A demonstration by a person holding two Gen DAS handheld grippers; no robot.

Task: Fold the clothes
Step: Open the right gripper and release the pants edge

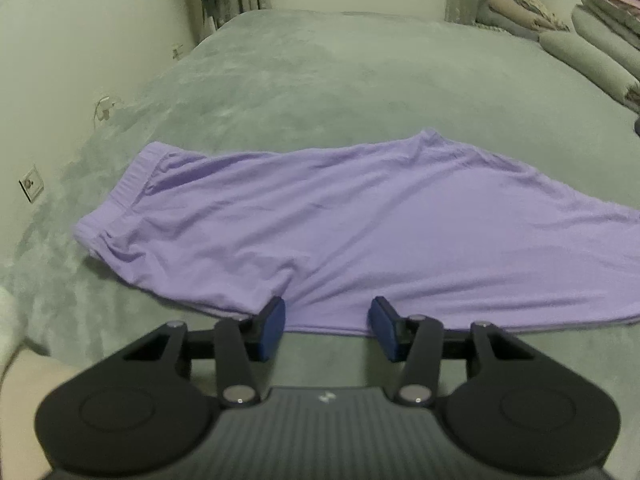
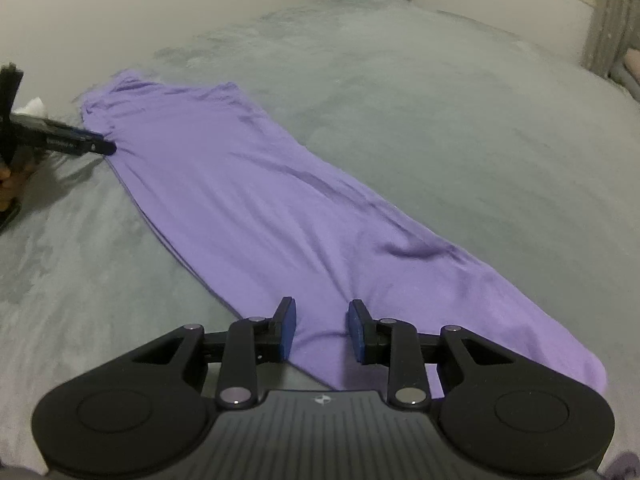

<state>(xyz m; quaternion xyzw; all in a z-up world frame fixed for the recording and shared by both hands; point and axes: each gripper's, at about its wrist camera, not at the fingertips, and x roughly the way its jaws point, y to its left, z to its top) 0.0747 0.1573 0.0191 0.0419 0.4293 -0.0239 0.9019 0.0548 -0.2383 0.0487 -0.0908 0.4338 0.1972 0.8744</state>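
Big bed with a fuzzy grey-green plush blanket (image 1: 320,92) is my work surface here, pale wall on one side, a stack of grey pillows (image 1: 592,44) off at the far corner. Laid out flat across the blanket is the thing I'm folding: a pair of soft lilac knit trousers (image 1: 340,220), already doubled leg over leg by the look of it, elastic waistband (image 1: 132,184) at one end and the leg hems at the other.

So I'd say I'm at the start of the next fold, lining up both hands on the near long edge. My left fingers (image 1: 326,326) sit apart, roughly half open, hovering right at the near edge close to the crotch bulge, with fabric in the gap but the blue pads not pinching it as far as I can tell. From the right camera they look like they're touching the cloth edge near the waist end.

My right fingers (image 2: 322,330) are narrower but still apart, down at the hem end, with the cloth running under and between them, nothing clamped.

Next move, I reckon: drop both sets onto the edge, close on all the layers, then lift and carry the hem end over toward the waistband. Thin stretchy knit, so grabbing only the top layer is the risk.
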